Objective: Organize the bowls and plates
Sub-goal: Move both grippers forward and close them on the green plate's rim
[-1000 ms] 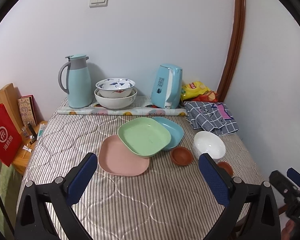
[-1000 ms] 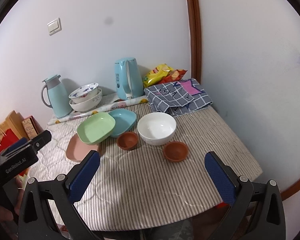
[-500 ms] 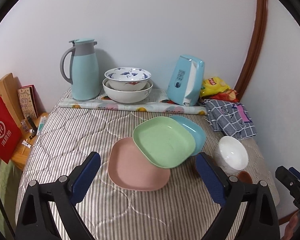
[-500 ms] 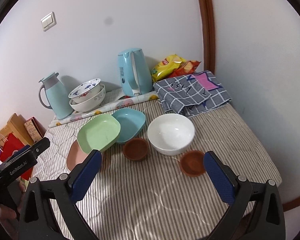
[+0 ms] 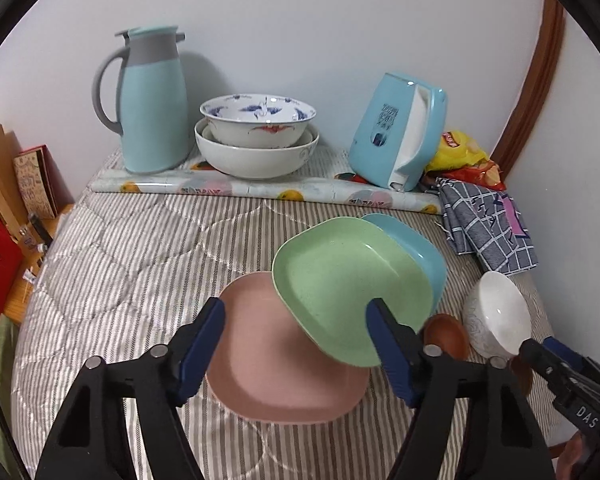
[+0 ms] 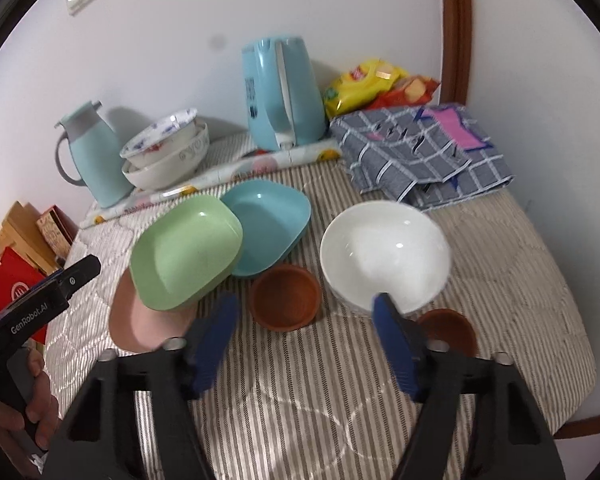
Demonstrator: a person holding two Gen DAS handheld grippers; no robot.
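A green plate (image 5: 348,284) leans across a pink plate (image 5: 276,368) and a blue plate (image 5: 420,248) on the striped tablecloth. A white bowl (image 6: 384,256) stands to their right, with a brown dish (image 6: 286,296) in front of the plates and a second brown dish (image 6: 448,330) by the bowl. My left gripper (image 5: 296,326) is open and empty, its jaws over the pink plate and the green plate's near edge. My right gripper (image 6: 304,324) is open and empty, over the first brown dish and the bowl's near rim.
Two stacked patterned bowls (image 5: 258,136), a teal jug (image 5: 152,100), a blue kettle (image 5: 400,132) and a rolled mat (image 5: 260,190) line the back wall. A checked cloth (image 6: 420,152) and snack bags (image 6: 376,84) lie at the back right. The table edge (image 6: 580,384) runs at the right.
Both grippers have moved forward and down toward the dishes, which now look larger. The left one has closed in on the pink and green plates, the right one on the brown dish and white bowl.
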